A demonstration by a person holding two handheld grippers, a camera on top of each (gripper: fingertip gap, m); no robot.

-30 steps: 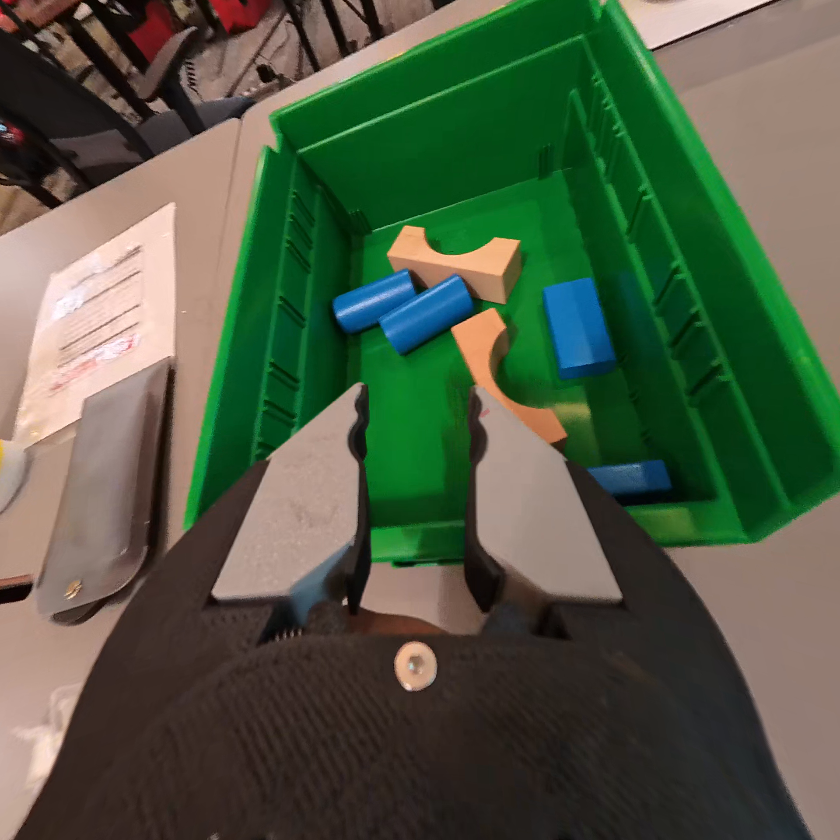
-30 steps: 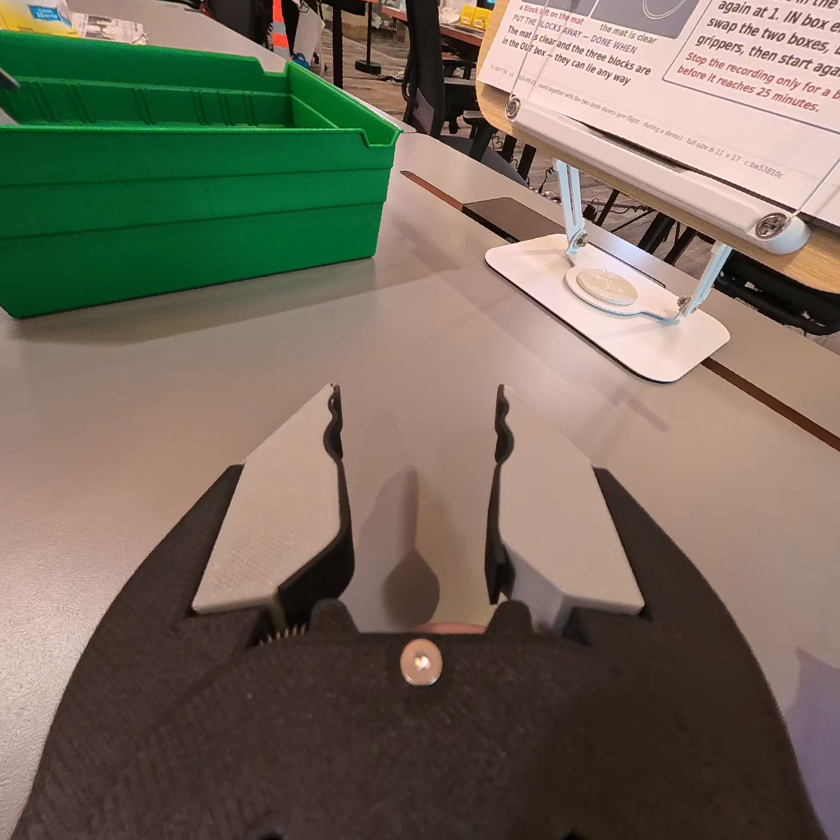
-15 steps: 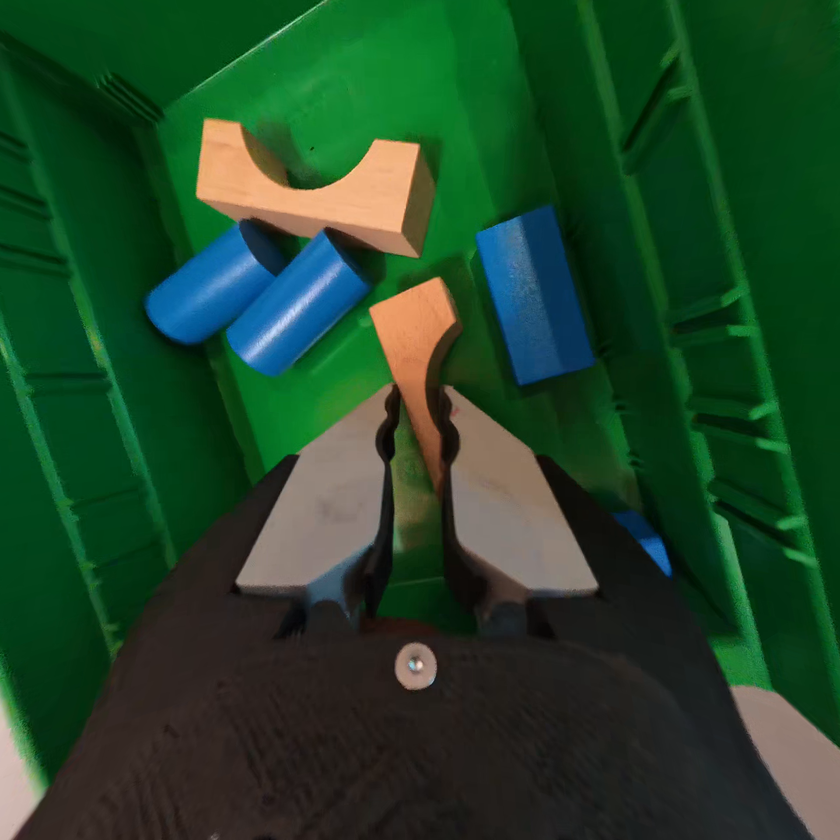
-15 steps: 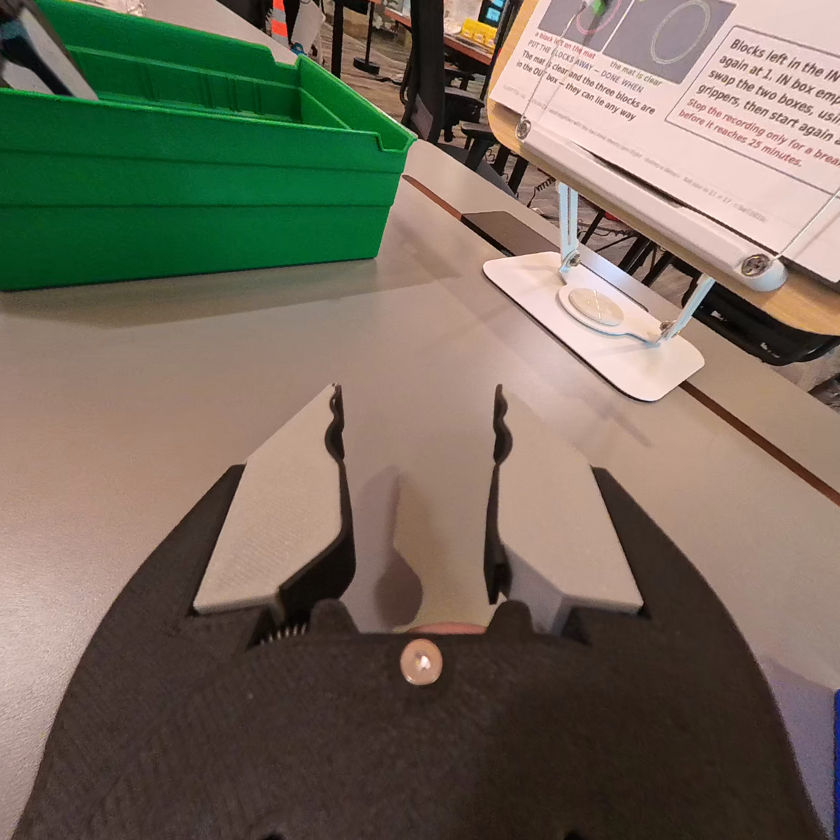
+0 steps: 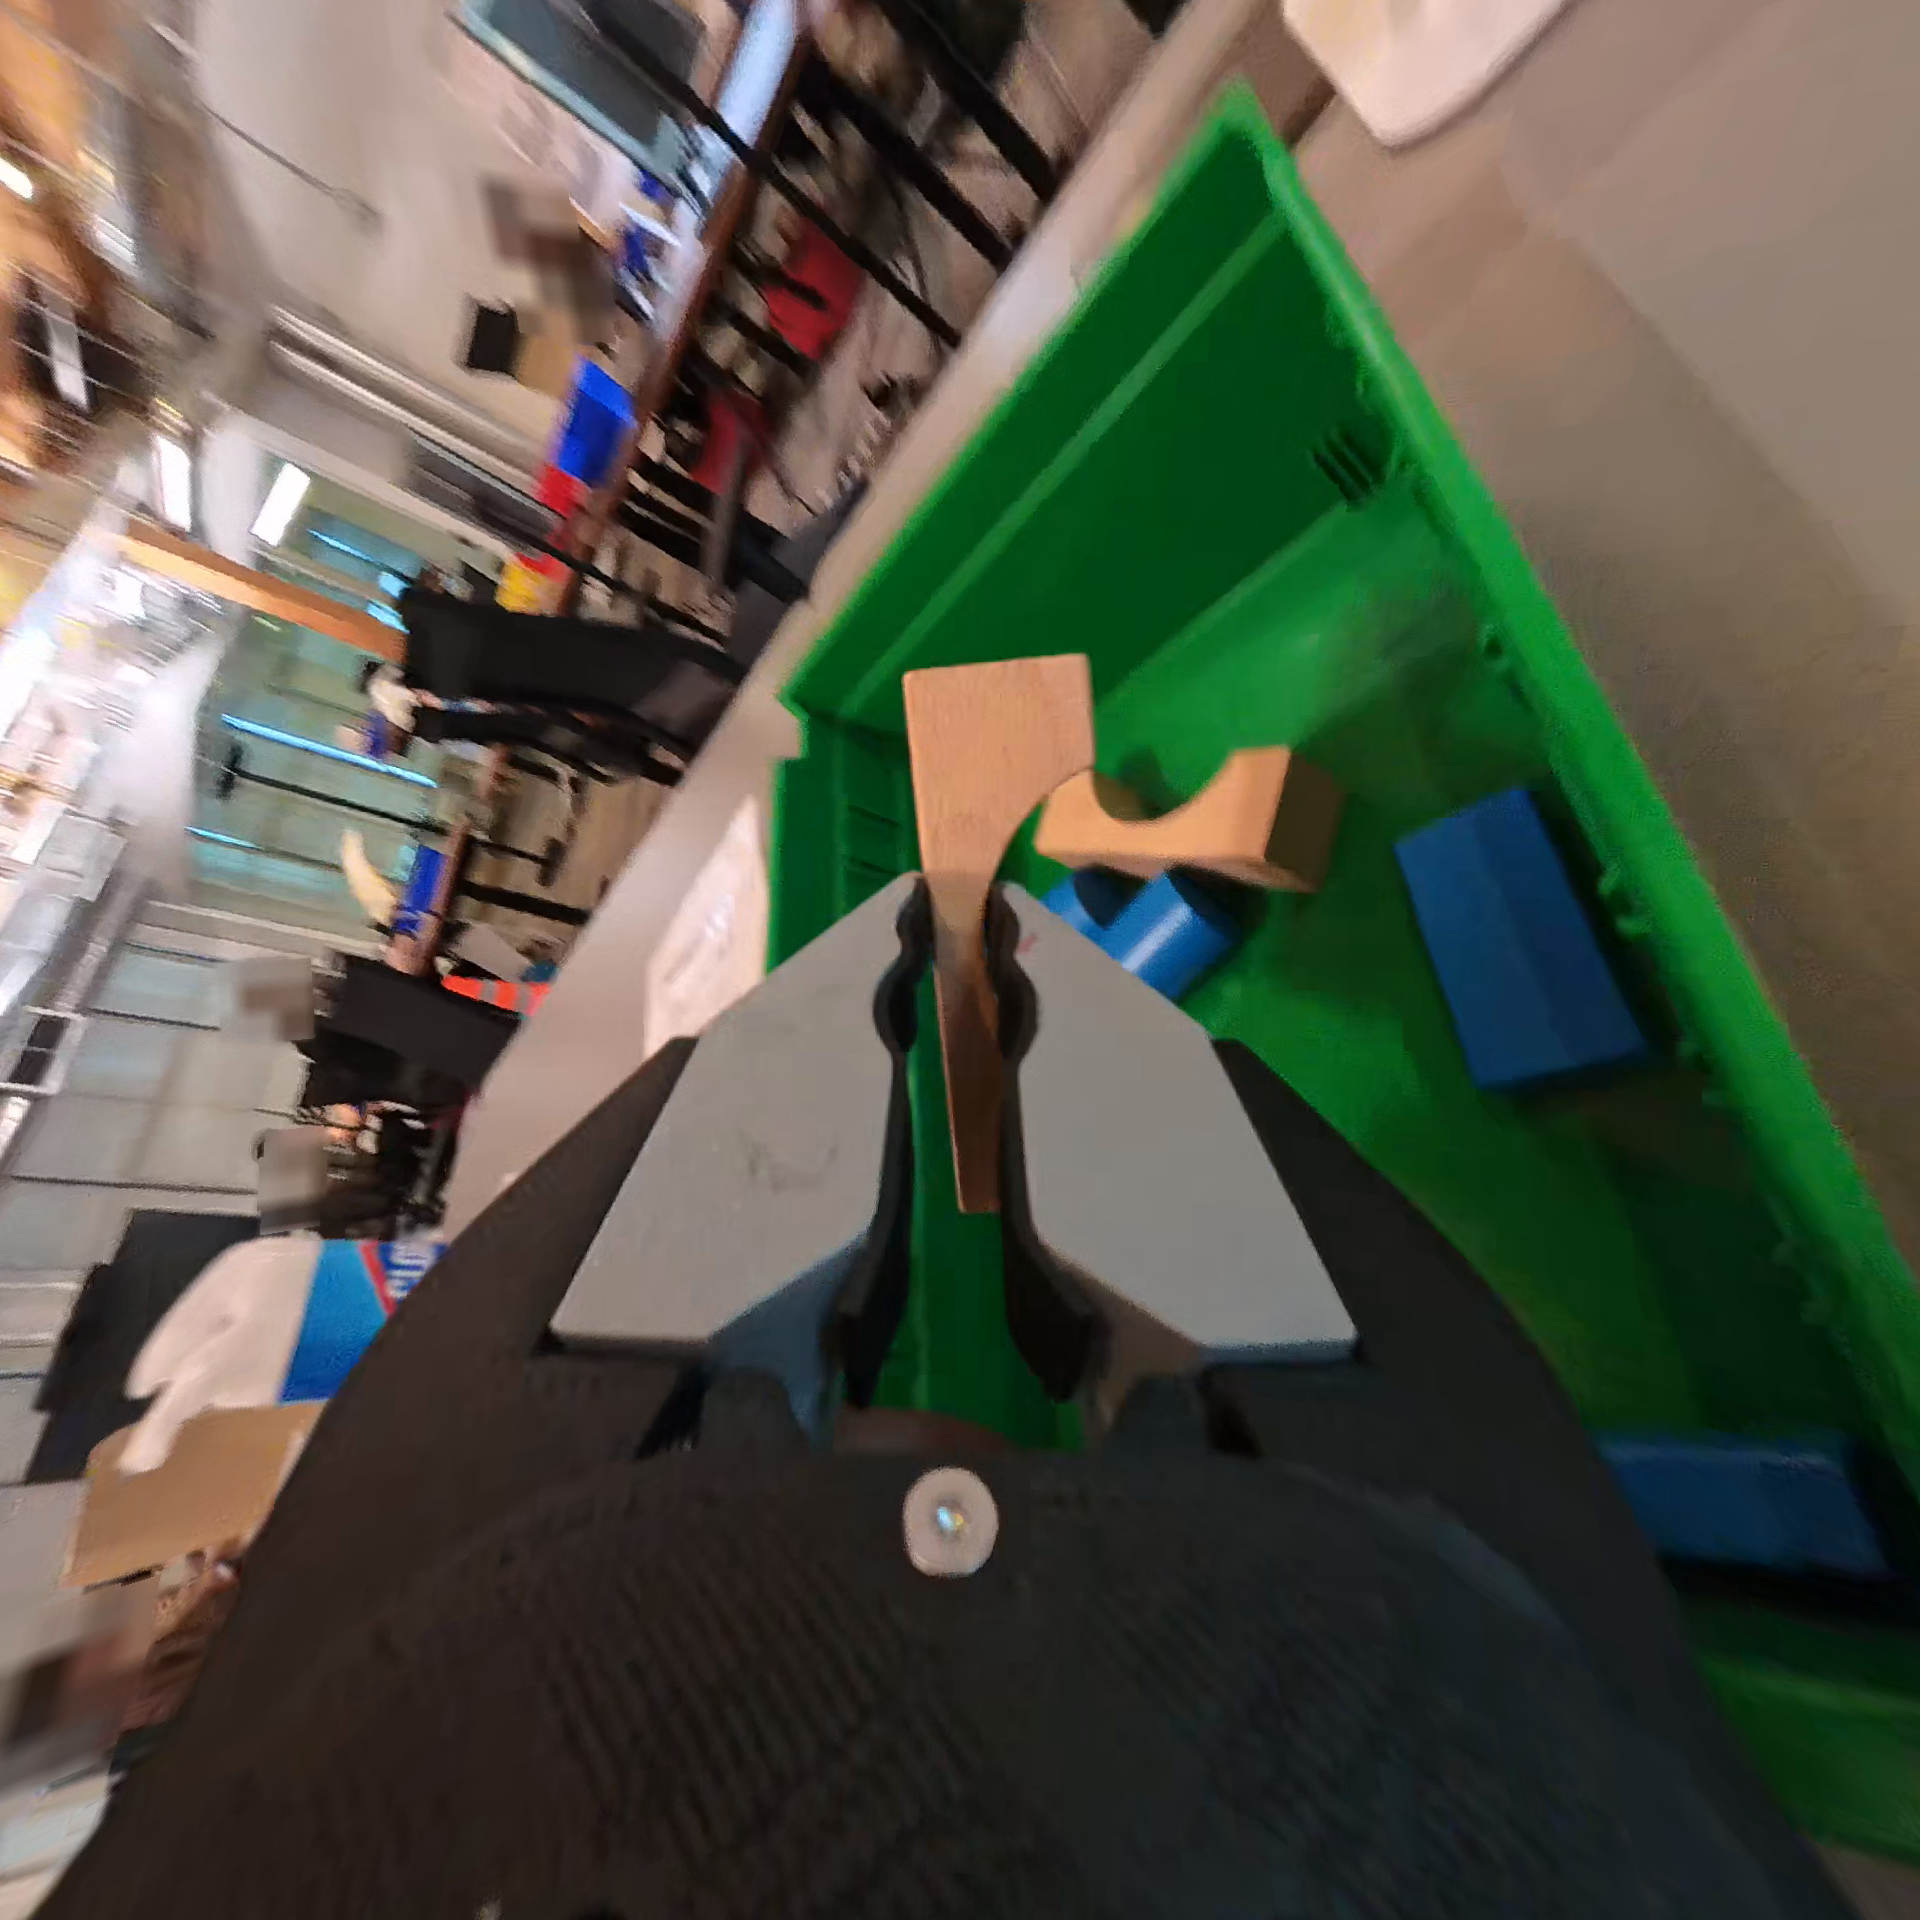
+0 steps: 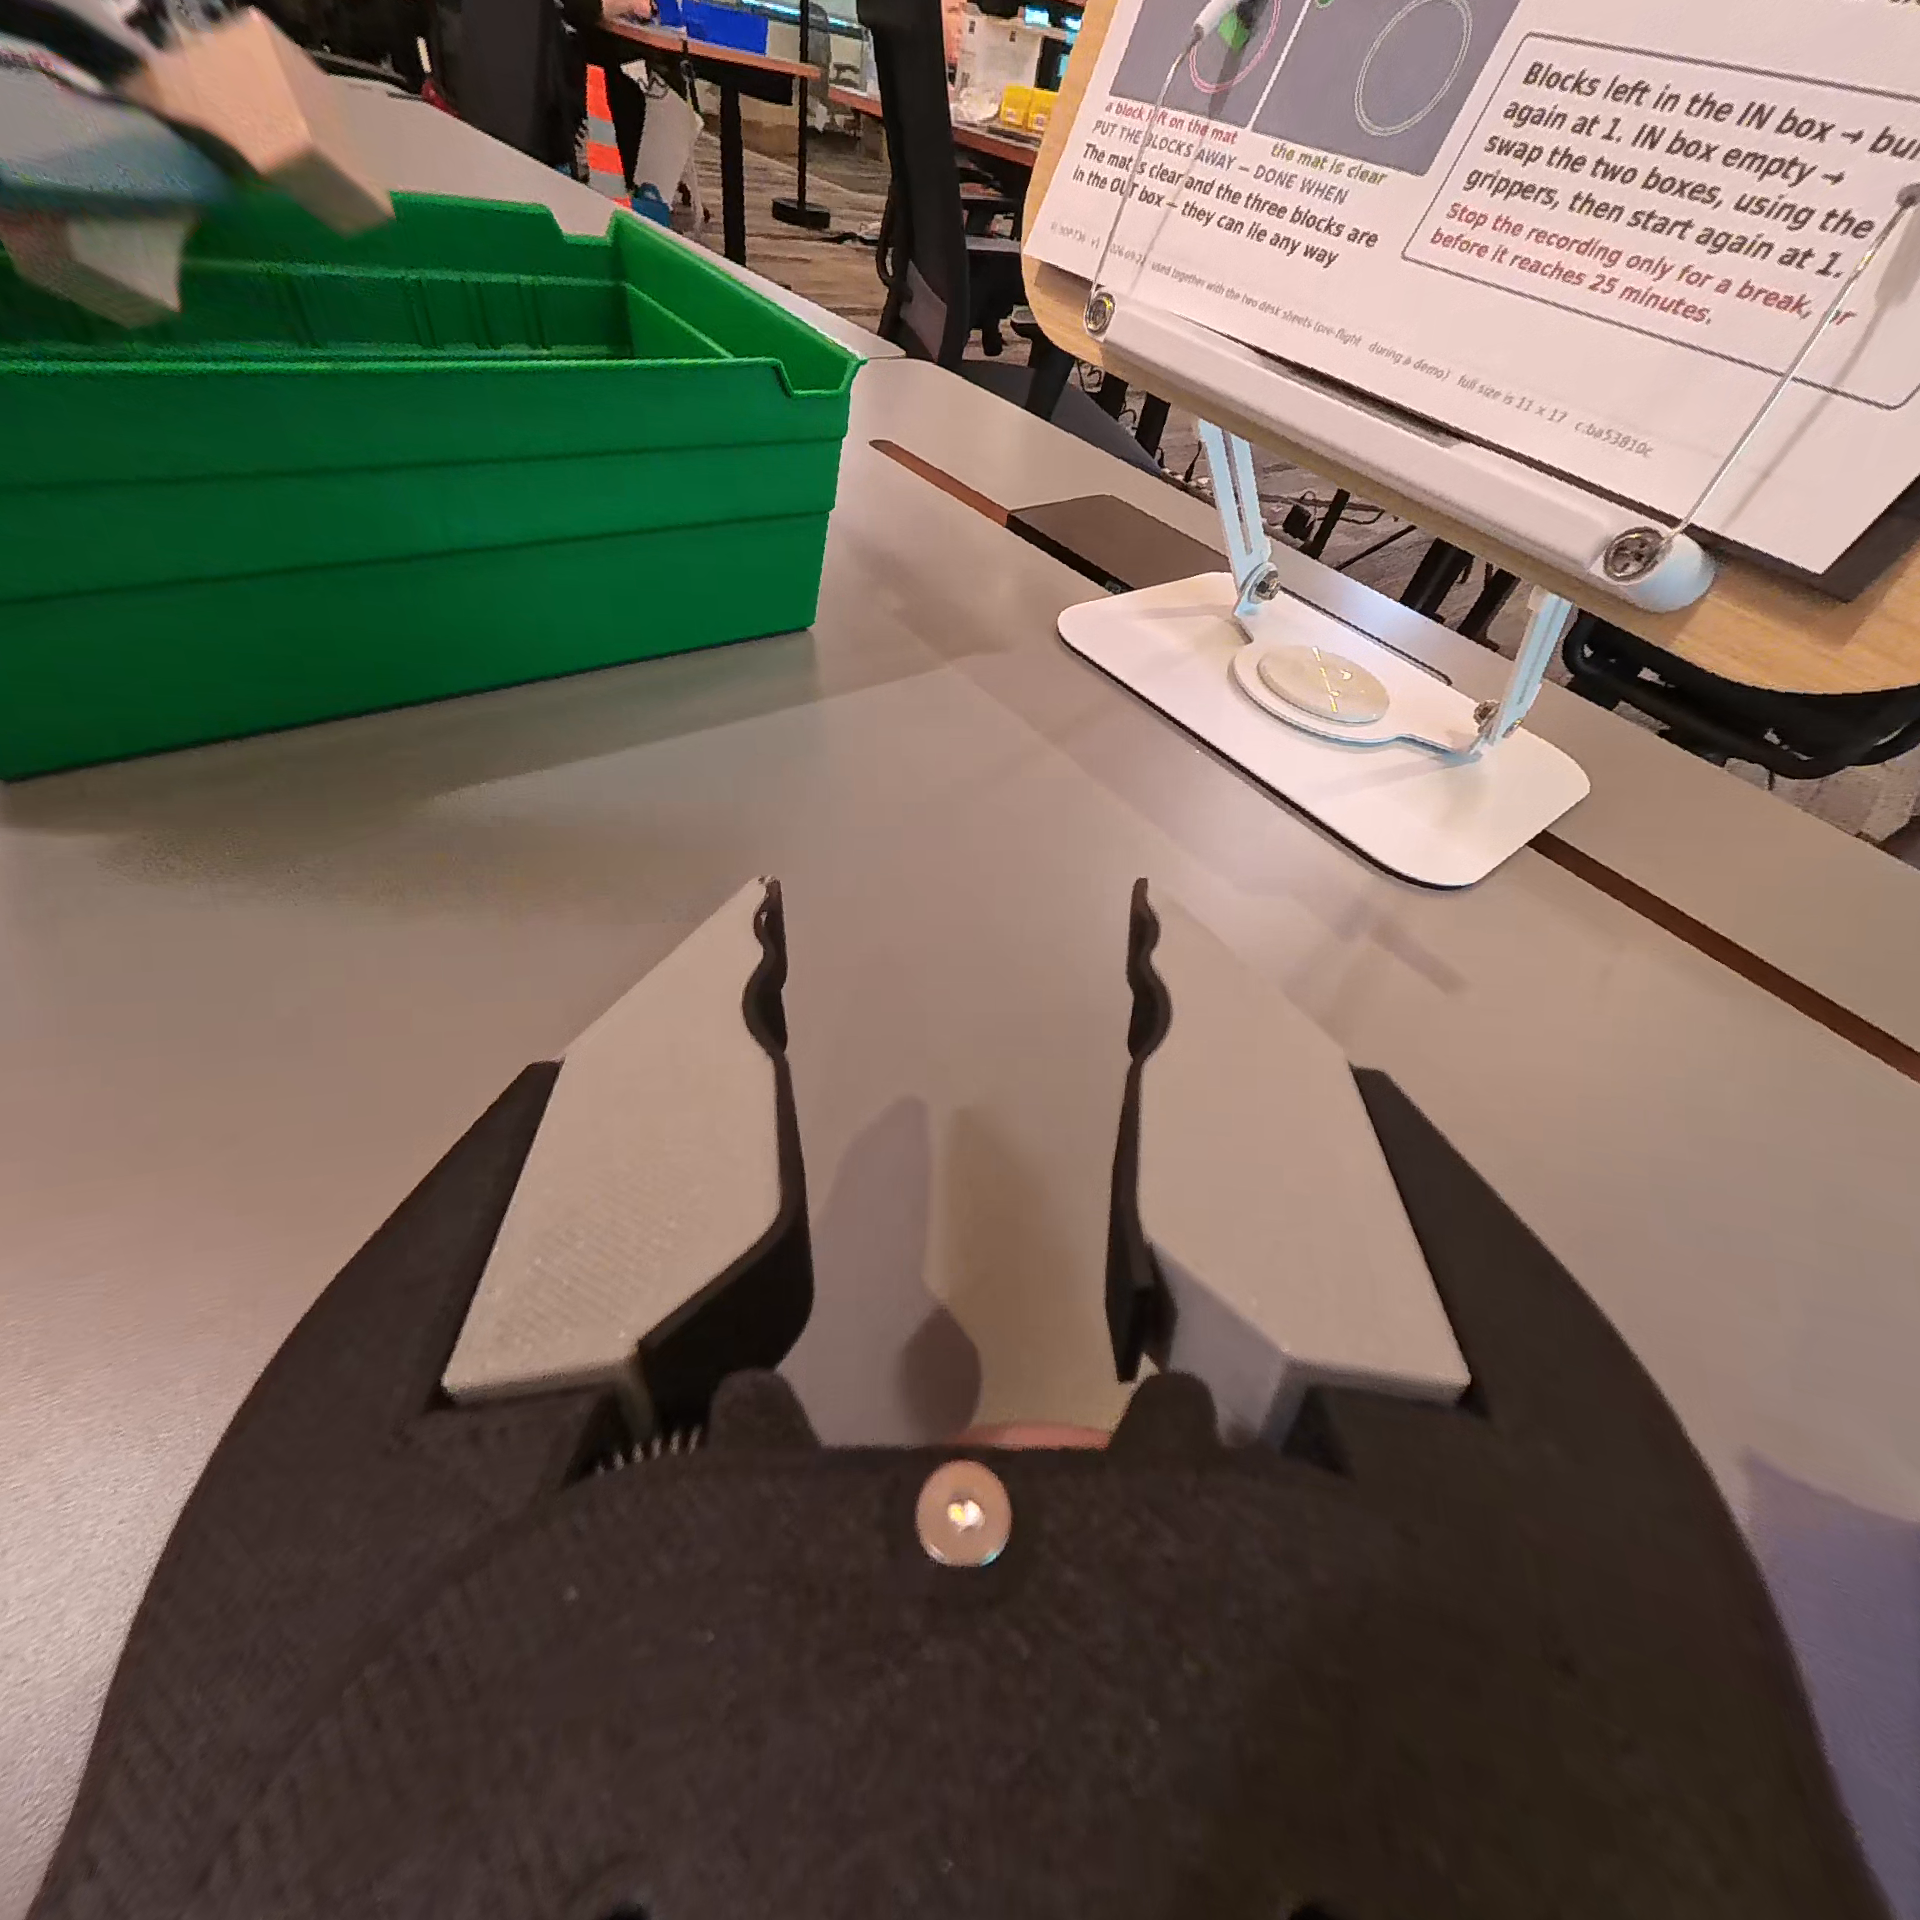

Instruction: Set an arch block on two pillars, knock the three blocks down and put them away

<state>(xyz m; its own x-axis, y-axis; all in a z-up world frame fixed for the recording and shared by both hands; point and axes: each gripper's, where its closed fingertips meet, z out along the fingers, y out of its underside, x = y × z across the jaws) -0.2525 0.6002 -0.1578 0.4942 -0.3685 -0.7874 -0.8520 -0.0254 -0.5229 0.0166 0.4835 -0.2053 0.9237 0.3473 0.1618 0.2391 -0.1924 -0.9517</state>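
Left gripper (image 5: 961, 920) clamped on the thin middle of a wooden arch block (image 5: 987, 790), held up over the green bin (image 5: 1299, 343). Block looks light, stiff, smooth wood, so prob. a bit slippery. Grip's narrow at the waist; flat ends would be steadier. Second arch (image 5: 1195, 826) lies in bin at 1 o'clock, blue blocks (image 5: 1507, 935) at 3. Right gripper (image 6: 956, 914) wide apart, empty, low over the table (image 6: 416, 935).

Grey table (image 6: 935, 790) bears green bin (image 6: 416, 582) (slotted walls), white stand (image 6: 1340, 727).
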